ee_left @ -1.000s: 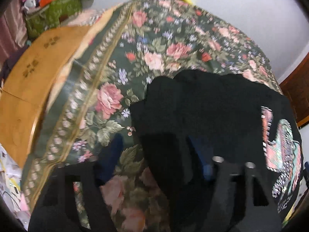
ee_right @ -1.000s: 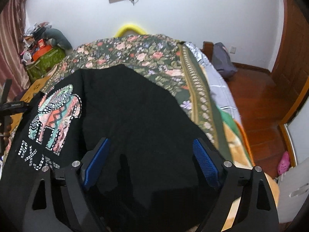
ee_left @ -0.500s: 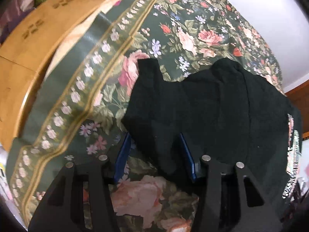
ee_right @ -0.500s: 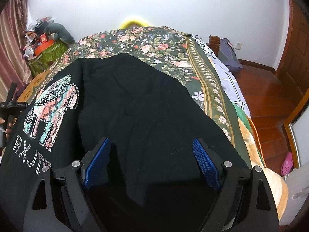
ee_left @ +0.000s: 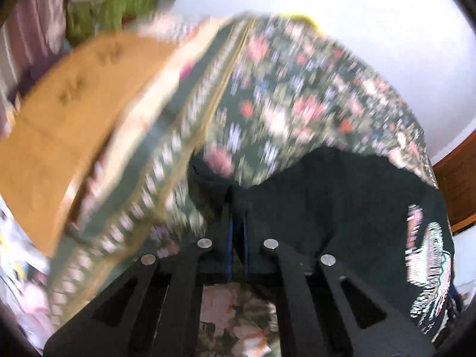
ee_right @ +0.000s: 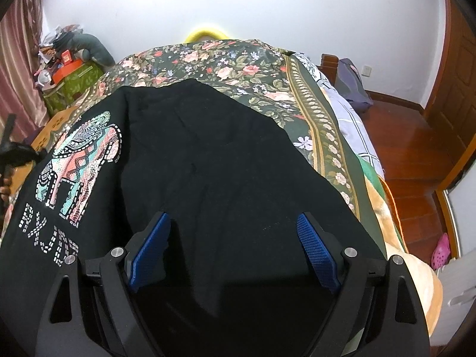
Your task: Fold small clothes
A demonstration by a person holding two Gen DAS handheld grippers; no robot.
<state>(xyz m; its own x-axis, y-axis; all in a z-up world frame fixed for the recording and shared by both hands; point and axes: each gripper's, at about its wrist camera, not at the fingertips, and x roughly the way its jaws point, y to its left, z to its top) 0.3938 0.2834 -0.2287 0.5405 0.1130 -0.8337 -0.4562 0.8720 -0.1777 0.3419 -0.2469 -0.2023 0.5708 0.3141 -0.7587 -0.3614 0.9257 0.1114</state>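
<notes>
A black T-shirt [ee_right: 208,154] with a beaded elephant print [ee_right: 80,157] lies on the floral bedspread [ee_right: 238,62]. In the left wrist view my left gripper [ee_left: 237,223] is shut on the black T-shirt's left edge [ee_left: 327,196], its blue pads pressed close with cloth between them; the view is blurred by motion. In the right wrist view my right gripper [ee_right: 233,247] is open above the T-shirt's right half, blue pads [ee_right: 315,250] wide apart and holding nothing.
A wooden bed board [ee_left: 59,125] runs along the left of the bed. A cluttered green box [ee_right: 71,80] stands at the far left. A wooden floor [ee_right: 410,148], a door and a dark bag [ee_right: 354,83] are to the right.
My left gripper has closed on the T-shirt's left edge and is moving fast, blurring its view. My right gripper stays open and has risen slightly.
</notes>
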